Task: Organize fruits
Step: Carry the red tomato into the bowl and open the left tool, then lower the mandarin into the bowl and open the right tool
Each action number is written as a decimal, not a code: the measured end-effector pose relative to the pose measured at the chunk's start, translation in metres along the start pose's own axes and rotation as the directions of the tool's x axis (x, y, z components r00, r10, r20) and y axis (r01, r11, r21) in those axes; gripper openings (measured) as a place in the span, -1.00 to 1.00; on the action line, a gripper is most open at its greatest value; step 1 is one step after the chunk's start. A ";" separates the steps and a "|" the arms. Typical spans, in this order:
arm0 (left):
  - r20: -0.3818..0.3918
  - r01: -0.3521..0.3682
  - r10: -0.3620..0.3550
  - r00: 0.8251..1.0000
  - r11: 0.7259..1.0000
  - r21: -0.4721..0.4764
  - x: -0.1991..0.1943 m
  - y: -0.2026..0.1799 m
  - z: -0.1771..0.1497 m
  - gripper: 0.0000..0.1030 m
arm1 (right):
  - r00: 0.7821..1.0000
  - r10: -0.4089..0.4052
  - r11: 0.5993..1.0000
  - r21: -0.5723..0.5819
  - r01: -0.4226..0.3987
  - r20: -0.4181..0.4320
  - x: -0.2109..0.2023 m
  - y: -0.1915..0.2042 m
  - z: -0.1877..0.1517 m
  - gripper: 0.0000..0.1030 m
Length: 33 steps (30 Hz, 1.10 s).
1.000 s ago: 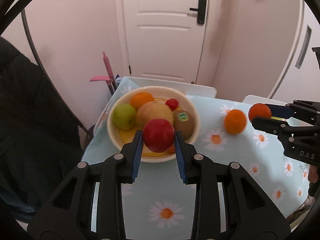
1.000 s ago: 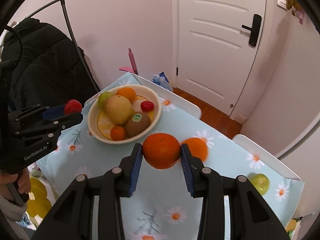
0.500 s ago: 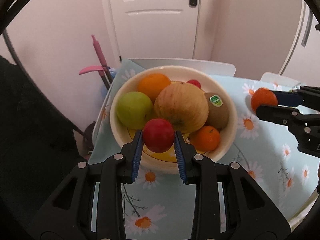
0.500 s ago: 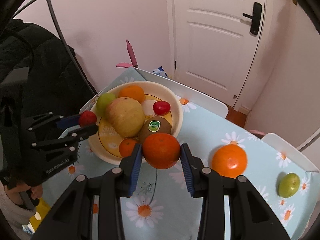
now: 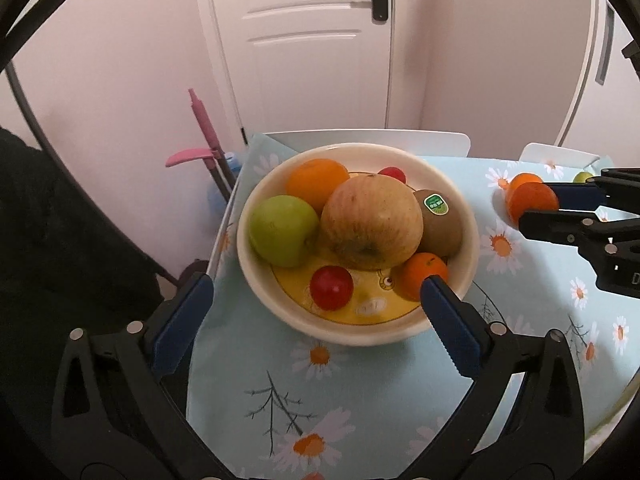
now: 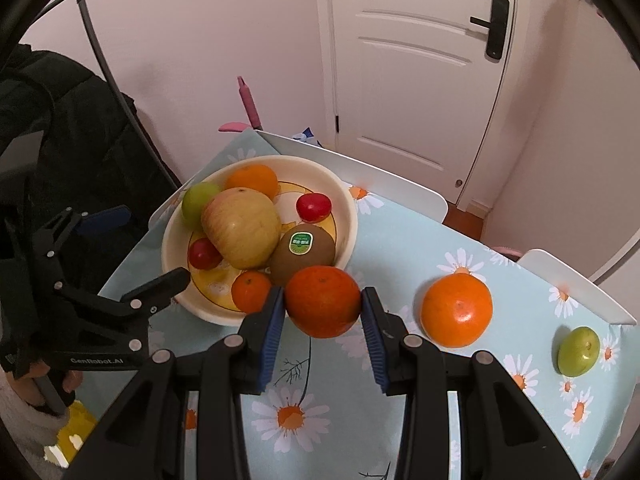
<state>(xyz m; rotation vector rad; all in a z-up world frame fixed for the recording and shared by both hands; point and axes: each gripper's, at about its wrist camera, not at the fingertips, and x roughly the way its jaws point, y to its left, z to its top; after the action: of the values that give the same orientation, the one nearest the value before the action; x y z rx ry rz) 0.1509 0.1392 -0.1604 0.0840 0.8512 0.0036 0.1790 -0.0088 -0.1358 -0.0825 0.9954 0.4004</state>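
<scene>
A small red fruit lies in the near part of the cream bowl, free between the opening jaws of the left gripper. The right gripper clamps an orange just right of the bowl. Farther right on the table sit another orange and a green fruit.

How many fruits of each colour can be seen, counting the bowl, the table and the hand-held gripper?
Orange: 4
Red: 2
Green: 2
Yellow apple: 1
Brown kiwi: 1
Total: 10
</scene>
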 end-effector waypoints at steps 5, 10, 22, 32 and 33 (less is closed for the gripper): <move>0.002 -0.007 0.007 1.000 0.998 -0.056 -0.022 0.009 -0.003 1.00 | 1.000 0.028 0.999 -0.034 -0.028 -0.002 -0.003 0.006 0.004 -0.31; 0.000 -0.024 0.024 1.000 0.996 -0.083 -0.041 0.017 -0.011 1.00 | 0.997 0.074 0.995 -0.068 -0.074 -0.002 -0.005 0.019 0.009 -0.31; -0.011 -0.056 0.055 0.998 0.990 -0.129 -0.053 0.032 -0.035 1.00 | 0.988 0.153 0.979 -0.130 -0.156 -0.033 0.017 0.057 0.010 -0.31; -0.014 -0.053 0.051 0.999 0.990 -0.129 -0.049 0.037 -0.047 1.00 | 0.984 0.175 0.978 -0.107 -0.179 -0.041 0.043 0.068 0.008 -0.31; -0.013 -0.052 0.051 0.999 0.991 -0.127 -0.050 0.037 -0.047 1.00 | 0.983 0.178 0.978 -0.100 -0.181 -0.039 0.043 0.067 0.008 -0.31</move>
<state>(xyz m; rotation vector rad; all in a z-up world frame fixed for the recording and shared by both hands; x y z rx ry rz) 0.0836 0.1776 -0.1514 -0.0139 0.8559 0.1069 0.1814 0.0676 -0.1595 -0.0927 1.0146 0.6179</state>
